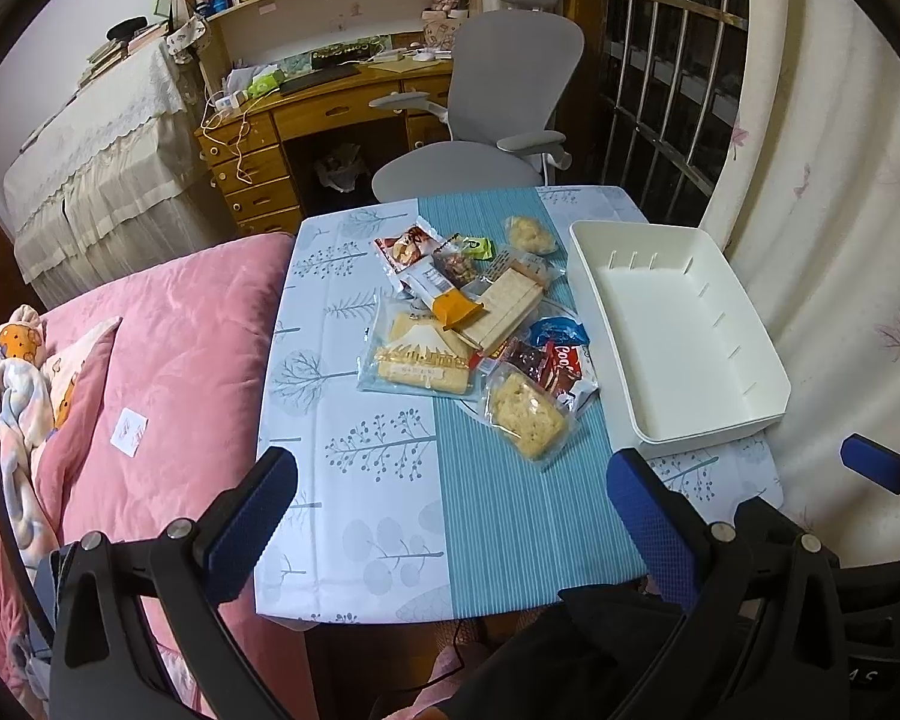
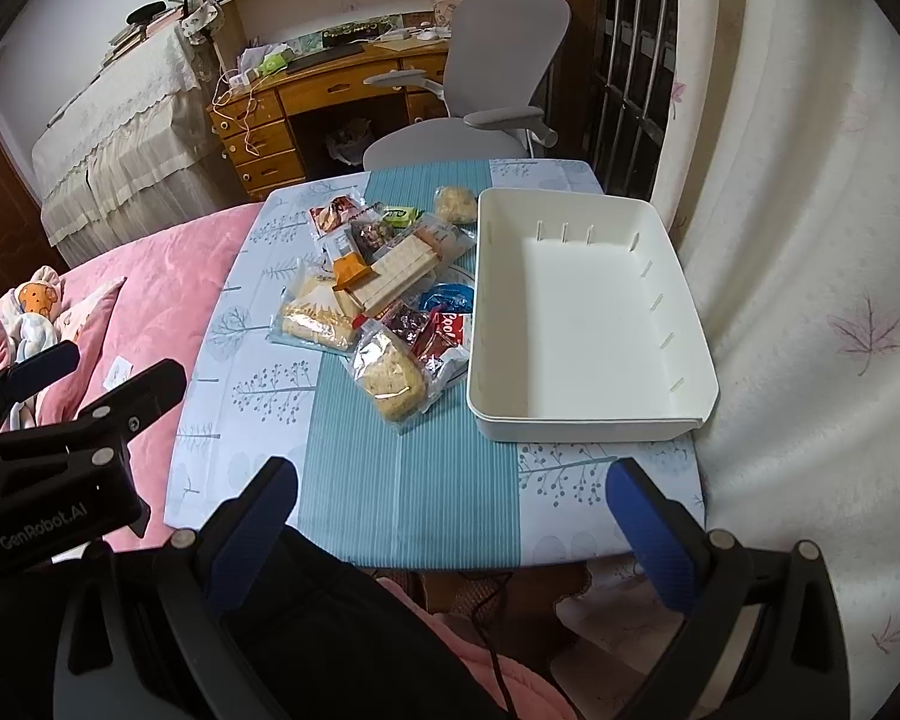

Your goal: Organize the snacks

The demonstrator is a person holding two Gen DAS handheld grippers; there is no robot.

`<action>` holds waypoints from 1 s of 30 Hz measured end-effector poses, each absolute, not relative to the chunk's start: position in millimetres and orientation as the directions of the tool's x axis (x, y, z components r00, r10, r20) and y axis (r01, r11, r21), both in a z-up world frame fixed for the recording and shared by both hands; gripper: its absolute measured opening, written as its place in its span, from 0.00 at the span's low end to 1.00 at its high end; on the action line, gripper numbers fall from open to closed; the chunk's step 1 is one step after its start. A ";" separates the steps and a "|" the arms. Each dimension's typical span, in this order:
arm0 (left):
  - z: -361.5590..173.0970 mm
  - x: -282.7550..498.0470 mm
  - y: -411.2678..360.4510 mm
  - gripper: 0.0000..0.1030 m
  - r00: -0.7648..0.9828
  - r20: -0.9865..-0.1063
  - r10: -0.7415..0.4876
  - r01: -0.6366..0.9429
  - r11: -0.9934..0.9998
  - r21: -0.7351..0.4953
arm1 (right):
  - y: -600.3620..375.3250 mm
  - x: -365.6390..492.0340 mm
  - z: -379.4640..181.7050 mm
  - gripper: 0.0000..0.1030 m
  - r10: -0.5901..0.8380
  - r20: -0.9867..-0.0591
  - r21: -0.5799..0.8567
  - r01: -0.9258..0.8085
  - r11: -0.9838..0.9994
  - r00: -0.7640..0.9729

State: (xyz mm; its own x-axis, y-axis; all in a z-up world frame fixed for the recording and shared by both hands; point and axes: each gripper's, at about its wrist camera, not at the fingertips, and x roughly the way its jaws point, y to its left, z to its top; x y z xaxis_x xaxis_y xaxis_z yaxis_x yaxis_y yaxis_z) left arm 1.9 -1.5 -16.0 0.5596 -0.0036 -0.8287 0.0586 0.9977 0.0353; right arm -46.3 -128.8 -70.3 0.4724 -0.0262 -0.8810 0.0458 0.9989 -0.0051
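Left gripper [image 2: 27,384] beside right gripper [image 2: 450,516]

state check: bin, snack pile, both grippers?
bin: empty, upright, on the table's right side
snack pile: loose heap on the table left of the bin, none inside it, packets overlapping
rice cracker pack: sealed, nearest packet, lying flat
left gripper: open, holding nothing, above the table's near edge
right gripper: open, holding nothing, above the table's near edge
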 end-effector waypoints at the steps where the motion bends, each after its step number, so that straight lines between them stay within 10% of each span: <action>1: -15.4 2.0 -1.5 1.00 0.559 -0.829 -0.002 0.056 0.998 0.035 | -130.9 -48.9 -72.2 1.00 -0.026 -0.881 -0.005 0.046 0.999 0.473; 30: -13.9 -9.3 -23.5 0.99 0.543 -0.839 0.044 -0.068 0.998 0.008 | -155.8 -39.0 -69.1 1.00 0.047 -0.880 0.009 -0.083 0.996 0.473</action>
